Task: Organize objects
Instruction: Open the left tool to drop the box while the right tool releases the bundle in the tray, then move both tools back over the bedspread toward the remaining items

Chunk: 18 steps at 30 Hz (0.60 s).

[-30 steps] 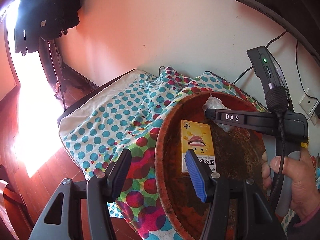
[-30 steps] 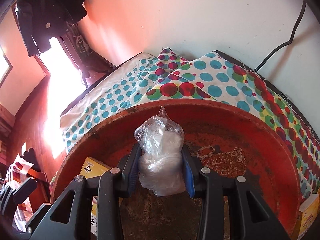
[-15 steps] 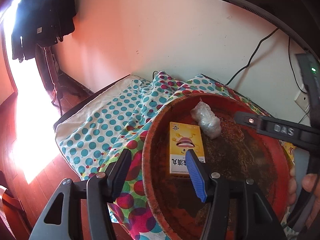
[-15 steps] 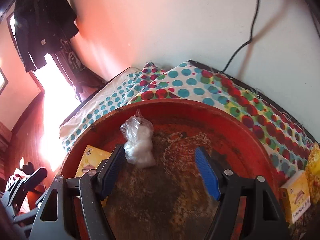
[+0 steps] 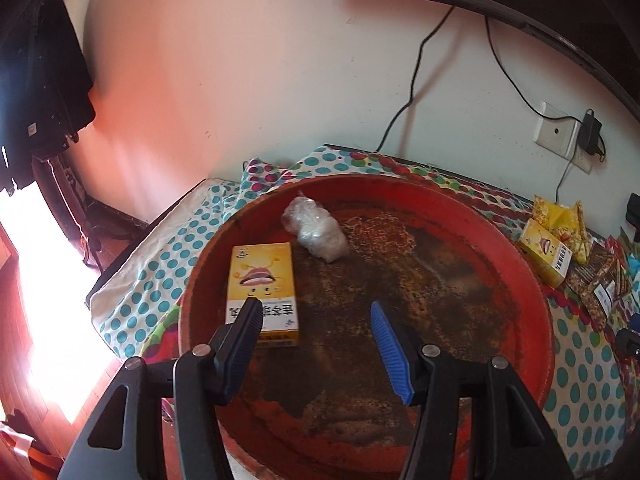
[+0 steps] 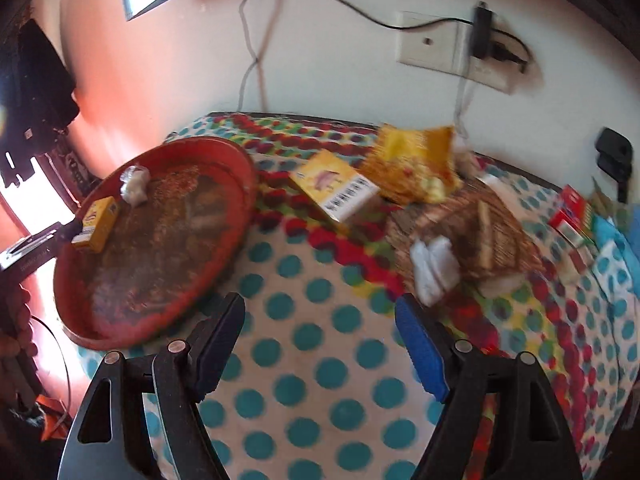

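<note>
Both tongs are empty: the left tongs (image 5: 316,332) stand spread over the red tray (image 5: 532,280), and the right tongs (image 6: 320,336) are opening above the dotted cloth (image 6: 304,360) on the counter, nothing between their pads.

Largest first. Left of the right tongs and directly under the left ones, the tray is wide, stiff and probably heavy for 1 grip; its raised rim is the only place to pinch. It already holds 1 yellow box (image 5: 262,276), just ahead of the left tongs' dark finger, and 1 clear plastic bag (image 5: 316,232) further ahead.

Ahead of the right tongs, the crinkled yellow packet (image 6: 412,164) looks light and crushable; take a flat edge. Beside it, the second yellow box (image 6: 334,184) is stiff, light cardboard, best pinched across its narrow sides. Nearest, ahead and right, the white bundle (image 6: 434,270) seems soft and slippery; grip its middle.
</note>
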{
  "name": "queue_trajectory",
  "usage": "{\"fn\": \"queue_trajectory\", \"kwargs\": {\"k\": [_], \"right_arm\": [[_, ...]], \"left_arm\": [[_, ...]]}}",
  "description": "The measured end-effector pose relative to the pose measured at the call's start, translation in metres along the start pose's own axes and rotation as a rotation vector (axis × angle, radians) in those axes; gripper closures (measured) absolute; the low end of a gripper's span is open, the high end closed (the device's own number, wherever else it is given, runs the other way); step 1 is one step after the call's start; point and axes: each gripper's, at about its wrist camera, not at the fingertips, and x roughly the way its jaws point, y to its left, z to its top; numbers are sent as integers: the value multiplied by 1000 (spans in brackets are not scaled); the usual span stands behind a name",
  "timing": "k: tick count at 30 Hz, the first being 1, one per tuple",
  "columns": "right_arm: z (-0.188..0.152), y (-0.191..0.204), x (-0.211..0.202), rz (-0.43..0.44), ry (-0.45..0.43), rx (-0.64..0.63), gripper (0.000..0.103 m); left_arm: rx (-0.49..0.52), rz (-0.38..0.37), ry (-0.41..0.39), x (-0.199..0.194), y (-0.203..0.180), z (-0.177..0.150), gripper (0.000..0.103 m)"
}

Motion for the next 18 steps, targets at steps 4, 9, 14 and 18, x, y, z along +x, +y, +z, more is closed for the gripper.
{"fn": "queue_trajectory", "kwargs": {"k": [4,9,14,18], "right_arm": [[-29,-52,-12,-47,23,52,28],[-53,-93,-15,-55,-9,52,28],[-60,-110,7,-69,56,-26,28],[-59,-120,20,-52,94,-44,28]], "left_arm": [[72,-44,-14,-6,-26,-4,45],[169,-101,-34,-15,-60,-11,45],[260,-95,-44,-18,-82,-16,45],[265,-147,-31,-22,-93,-17,45]]}}
